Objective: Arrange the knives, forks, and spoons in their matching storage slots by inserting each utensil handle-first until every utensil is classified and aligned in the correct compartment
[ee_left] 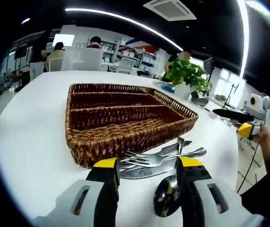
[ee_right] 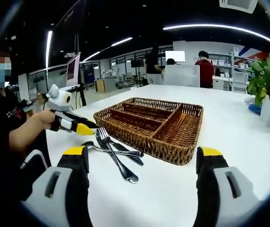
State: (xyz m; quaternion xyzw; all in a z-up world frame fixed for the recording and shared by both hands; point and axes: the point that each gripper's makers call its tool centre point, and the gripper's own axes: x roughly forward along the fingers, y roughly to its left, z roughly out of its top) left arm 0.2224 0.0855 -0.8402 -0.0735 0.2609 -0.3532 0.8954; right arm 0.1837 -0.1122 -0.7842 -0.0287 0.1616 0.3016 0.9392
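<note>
Reaching for the steel cutlery pile (ee_left: 161,158), the spread left gripper (ee_left: 145,170) should pinch one handle only. Right gripper (ee_right: 144,161) hangs wide apart beside the compartmented brown wicker tray (ee_right: 154,124).

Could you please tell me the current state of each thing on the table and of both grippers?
Basket: upright, compartments empty.
Forks: lying on the table outside the basket.
Spoon: lying between the left gripper's jaws.
Knife: flat under the forks.
Left gripper: open.
Right gripper: open, holding nothing.
</note>
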